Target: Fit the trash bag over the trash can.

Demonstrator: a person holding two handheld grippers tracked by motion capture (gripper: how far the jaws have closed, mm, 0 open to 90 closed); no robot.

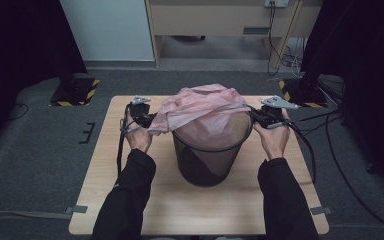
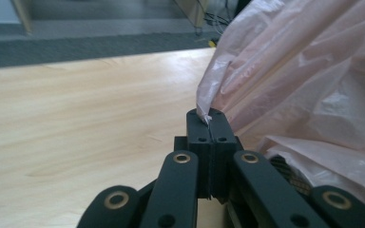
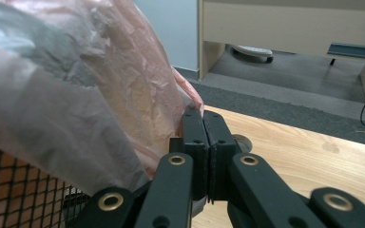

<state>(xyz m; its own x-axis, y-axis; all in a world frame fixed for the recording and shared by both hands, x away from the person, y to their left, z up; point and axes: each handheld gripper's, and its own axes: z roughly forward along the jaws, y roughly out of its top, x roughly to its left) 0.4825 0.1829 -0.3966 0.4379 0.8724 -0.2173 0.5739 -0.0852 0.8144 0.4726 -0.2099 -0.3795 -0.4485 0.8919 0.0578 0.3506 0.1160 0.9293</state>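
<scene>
The pink bag (image 1: 202,112) sits half in the black mesh bin (image 1: 210,160), bunched up over the rim on the far side. I hold it by two edges. My left gripper (image 2: 208,124) has its jaws pressed together on a thin bit of the bag's edge, and my right gripper (image 3: 202,124) is clamped the same way on the other edge. The bag stretches between my two grippers, across the top of the bin, and each hand is just beside the rim. I think I must next pull the edges out and down over the rim. The bin stands in the middle of a light wooden table (image 1: 130,200). Grey carpet (image 1: 35,150) lies all around.
</scene>
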